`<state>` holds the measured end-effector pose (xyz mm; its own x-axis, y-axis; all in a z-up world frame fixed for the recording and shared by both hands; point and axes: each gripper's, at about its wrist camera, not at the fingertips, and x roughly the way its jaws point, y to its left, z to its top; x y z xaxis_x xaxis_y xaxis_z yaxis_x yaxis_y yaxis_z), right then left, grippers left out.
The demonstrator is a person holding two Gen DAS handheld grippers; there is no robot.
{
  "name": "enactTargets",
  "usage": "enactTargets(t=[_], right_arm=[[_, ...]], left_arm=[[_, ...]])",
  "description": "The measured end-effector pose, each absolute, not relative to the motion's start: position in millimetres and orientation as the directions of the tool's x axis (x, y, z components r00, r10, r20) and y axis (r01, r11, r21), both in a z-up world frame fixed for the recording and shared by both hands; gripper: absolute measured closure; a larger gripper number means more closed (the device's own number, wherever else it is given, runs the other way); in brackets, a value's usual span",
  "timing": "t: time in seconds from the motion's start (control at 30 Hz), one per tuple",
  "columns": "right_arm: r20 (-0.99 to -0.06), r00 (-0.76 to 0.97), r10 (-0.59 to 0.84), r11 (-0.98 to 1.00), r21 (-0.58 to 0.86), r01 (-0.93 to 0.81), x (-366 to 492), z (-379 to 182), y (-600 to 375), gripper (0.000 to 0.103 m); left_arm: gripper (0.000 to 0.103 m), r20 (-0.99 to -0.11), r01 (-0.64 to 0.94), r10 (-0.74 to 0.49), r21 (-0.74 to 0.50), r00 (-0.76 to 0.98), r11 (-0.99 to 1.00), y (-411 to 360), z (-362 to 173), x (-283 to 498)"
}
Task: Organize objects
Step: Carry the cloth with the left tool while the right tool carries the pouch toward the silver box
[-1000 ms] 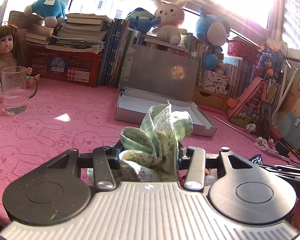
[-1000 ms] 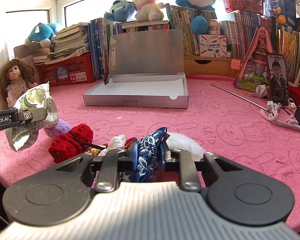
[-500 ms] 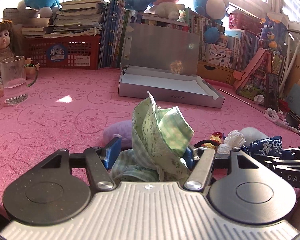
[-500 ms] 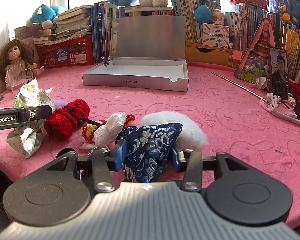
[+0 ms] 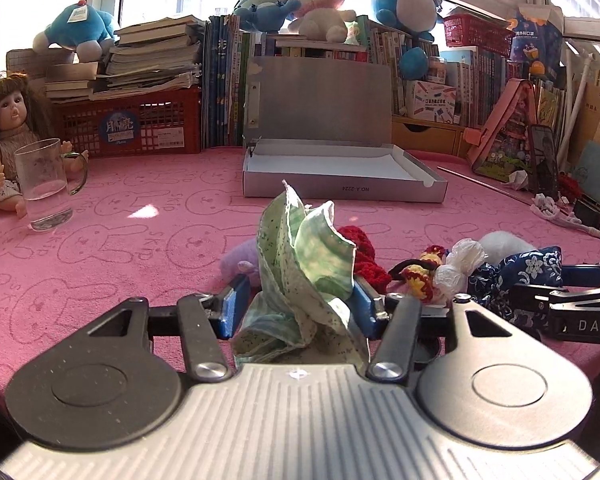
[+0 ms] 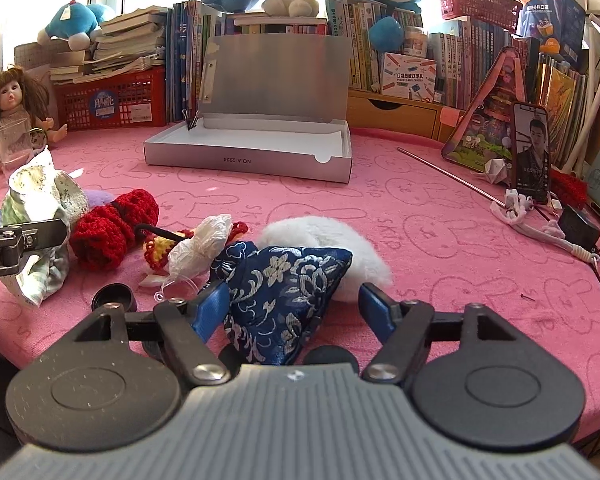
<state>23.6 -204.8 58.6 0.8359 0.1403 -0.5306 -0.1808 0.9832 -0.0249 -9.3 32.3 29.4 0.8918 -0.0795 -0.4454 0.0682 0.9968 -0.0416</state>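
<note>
Two grippers over pink tabletop [image 6: 420, 240]: left gripper [image 5: 298, 304] jaws just narrowed, clamped on green patterned cloth [image 5: 304, 256]; right gripper [image 6: 290, 304] jaws just widened, apart around blue embroidered pouch [image 6: 280, 284].

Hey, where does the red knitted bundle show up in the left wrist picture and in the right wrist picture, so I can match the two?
Left wrist view: the red knitted bundle lies just right of centre, partly hidden behind the green cloth.
Right wrist view: it lies at left of centre on the pink mat, in plain sight.
Shared landmark: the open silver box farther back on the mat.
</note>
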Motion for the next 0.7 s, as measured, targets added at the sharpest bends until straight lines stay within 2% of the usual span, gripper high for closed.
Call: enactTargets(t=[0.03,0.1,0.2,0.27,0.33,0.37,0.43,0.47,0.5,0.53,0.57,0.7], right_arm=[[-0.531,0.833,0.155,0.982,-0.012,-0.19,22.0,59.8,-204.3,0.031],[-0.539,0.827,0.161,0.98,-0.014,-0.2,20.1,60.7,-200.1,0.051],[-0.539,0.827,0.158,0.977,-0.034,-0.209,19.6,59.6,-195.0,0.059],[-0.541,0.826,0.16,0.976,-0.038,-0.214,21.9,58.9,-193.5,0.059],[-0.55,0.817,0.172,0.972,-0.04,-0.231,26.4,57.7,-192.0,0.052],[-0.554,0.814,0.175,0.972,-0.036,-0.234,29.0,56.4,-191.4,0.044],[-0.571,0.802,0.177,0.972,-0.028,-0.235,35.6,51.6,-190.1,0.041],[-0.574,0.8,0.176,0.972,-0.025,-0.232,37.2,50.4,-189.9,0.051],[-0.578,0.796,0.179,0.973,-0.015,-0.229,37.6,50.1,-189.7,0.059],[-0.576,0.797,0.183,0.973,-0.009,-0.23,36.7,51.9,-189.5,0.062],[-0.575,0.796,0.19,0.971,-0.009,-0.238,35.4,53.9,-188.8,0.066],[-0.555,0.8,0.229,0.959,-0.011,-0.282,27.9,64.0,-185.5,0.068]], left_arm=[[0.044,-0.45,0.073,-0.085,-0.043,0.889,0.996,31.3,28.6,-8.2],[0.044,-0.456,0.076,-0.087,-0.044,0.886,0.996,29.0,25.8,-6.2],[0.044,-0.465,0.077,-0.096,-0.06,0.88,0.995,28.0,21.6,-0.9],[0.044,-0.474,0.086,-0.107,-0.065,0.874,0.994,27.3,19.1,2.7],[0.044,-0.49,0.092,-0.113,-0.066,0.864,0.994,25.5,15.0,8.4],[0.044,-0.493,0.09,-0.111,-0.067,0.863,0.994,25.2,13.6,10.1],[0.045,-0.496,0.084,-0.112,-0.078,0.861,0.993,25.6,12.6,12.6],[0.047,-0.493,0.084,-0.114,-0.083,0.862,0.993,26.0,13.4,12.5],[0.061,-0.485,0.088,-0.119,-0.087,0.866,0.992,26.0,15.9,11.7],[0.067,-0.48,0.091,-0.12,-0.084,0.869,0.992,26.4,18.8,10.8],[0.068,-0.476,0.091,-0.12,-0.083,0.872,0.992,26.8,21.0,10.2],[0.073,-0.441,0.095,-0.13,-0.102,0.888,0.99,30.4,35.3,6.7]])
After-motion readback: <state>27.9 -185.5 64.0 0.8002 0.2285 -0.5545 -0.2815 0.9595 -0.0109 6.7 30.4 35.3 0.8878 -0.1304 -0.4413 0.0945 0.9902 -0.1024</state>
